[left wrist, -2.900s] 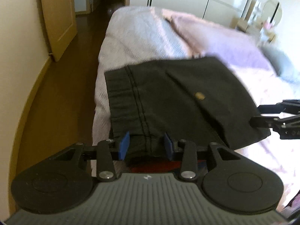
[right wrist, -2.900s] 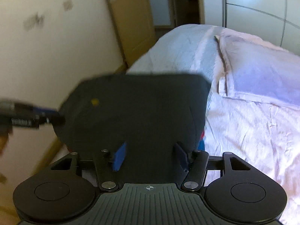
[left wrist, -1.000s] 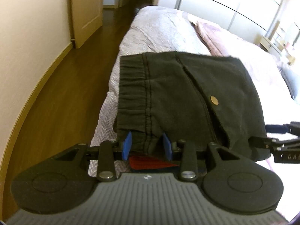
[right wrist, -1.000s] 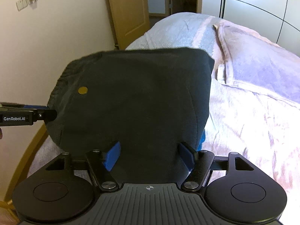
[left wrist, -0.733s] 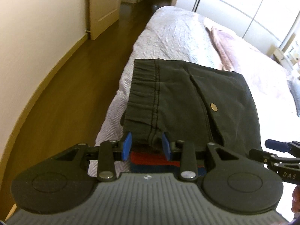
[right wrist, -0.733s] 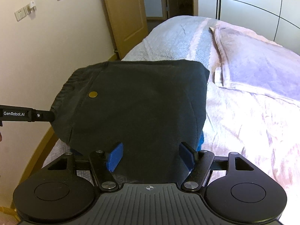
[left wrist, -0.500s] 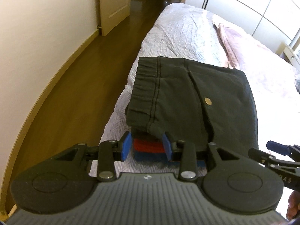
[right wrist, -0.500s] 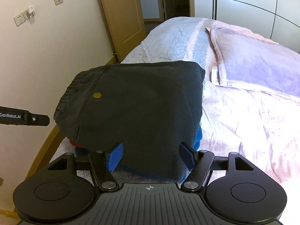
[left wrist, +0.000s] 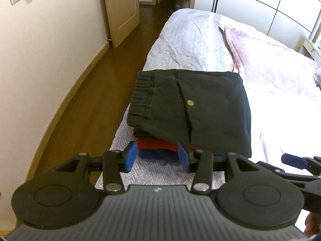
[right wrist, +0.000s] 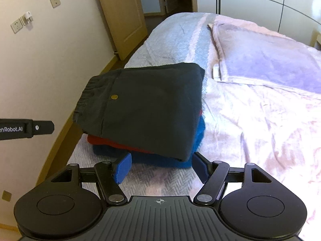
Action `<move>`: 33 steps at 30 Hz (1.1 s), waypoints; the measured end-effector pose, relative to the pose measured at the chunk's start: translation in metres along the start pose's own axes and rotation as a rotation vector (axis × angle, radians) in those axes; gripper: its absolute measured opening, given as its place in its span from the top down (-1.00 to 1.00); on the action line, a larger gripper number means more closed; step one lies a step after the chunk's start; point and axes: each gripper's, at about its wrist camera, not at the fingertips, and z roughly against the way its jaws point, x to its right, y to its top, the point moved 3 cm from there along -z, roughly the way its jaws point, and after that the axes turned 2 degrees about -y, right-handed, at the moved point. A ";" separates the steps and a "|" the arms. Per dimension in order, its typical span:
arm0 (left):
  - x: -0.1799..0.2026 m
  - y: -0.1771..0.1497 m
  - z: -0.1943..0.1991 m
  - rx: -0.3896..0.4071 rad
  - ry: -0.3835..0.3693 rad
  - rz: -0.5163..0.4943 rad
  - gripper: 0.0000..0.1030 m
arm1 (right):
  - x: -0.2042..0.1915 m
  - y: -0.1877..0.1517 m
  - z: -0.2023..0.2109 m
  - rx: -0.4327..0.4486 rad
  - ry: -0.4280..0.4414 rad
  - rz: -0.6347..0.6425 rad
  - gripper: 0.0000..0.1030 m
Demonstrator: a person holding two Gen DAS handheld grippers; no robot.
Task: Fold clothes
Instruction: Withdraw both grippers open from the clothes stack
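Two gripper sets apart, folded black shorts [left wrist: 200, 108] just beyond left gripper [left wrist: 157, 156]

Red garment [left wrist: 158, 145] and blue garment [right wrist: 160, 158] showed only as edge strips under the black shorts [left wrist: 196, 108]; their shape and fold could not be told. Right gripper [left wrist: 297, 165] cut off by the frame's right edge in the left view, jaws unseen there. Left gripper in the right view: one finger [right wrist: 30, 129] only, its printed name clipped at the left edge. Thing at far right of the bed [left wrist: 200, 40] cut off, unidentifiable.
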 end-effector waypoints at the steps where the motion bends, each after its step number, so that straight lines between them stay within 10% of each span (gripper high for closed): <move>1: 0.002 -0.001 0.004 0.002 0.002 -0.001 0.17 | 0.000 -0.002 0.006 -0.003 -0.006 0.001 -0.35; 33: 0.026 -0.063 0.054 0.056 0.078 -0.101 -0.27 | -0.026 -0.046 0.054 0.052 -0.065 -0.003 -0.35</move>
